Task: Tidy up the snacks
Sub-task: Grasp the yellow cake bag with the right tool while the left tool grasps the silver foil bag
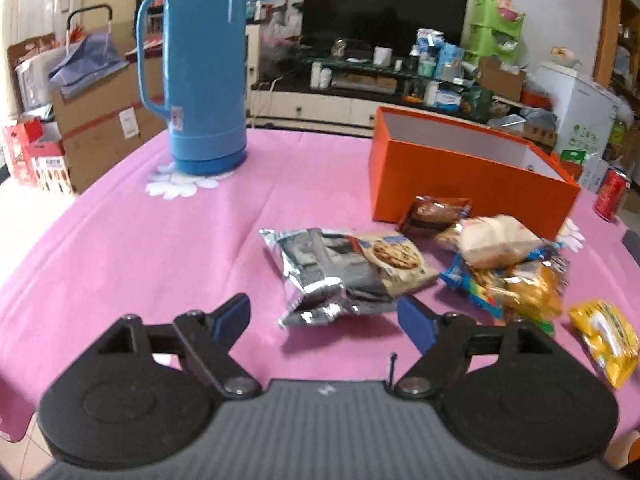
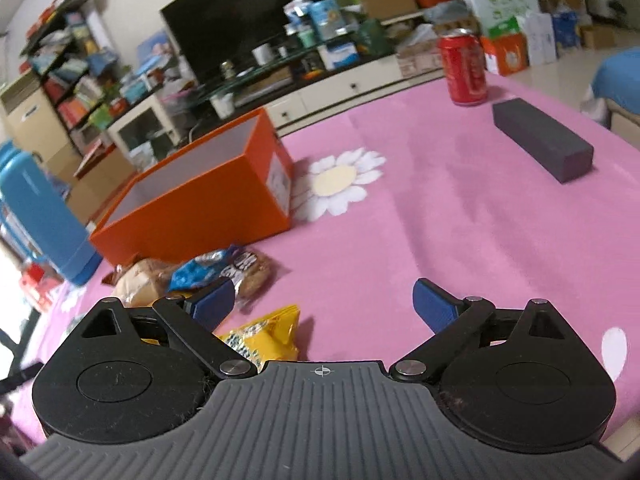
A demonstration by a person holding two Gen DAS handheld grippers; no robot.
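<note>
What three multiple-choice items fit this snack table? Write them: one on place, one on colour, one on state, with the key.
1. Where does the red soda can stand?
A. inside the orange box
B. on the pink tablecloth, beyond the dark grey block
C. on top of the thermos

2. What colour is the thermos?
A. blue
B. green
C. white

3. What state are the left tongs in?
A. shut on the silver cookie packet
B. shut on nothing
C. open, holding nothing

Key: B, the can sits on the pink tablecloth past the dark grey block. A, its body and handle are blue. C, both pads stand apart, with the silver cookie packet lying free on the cloth.
</note>
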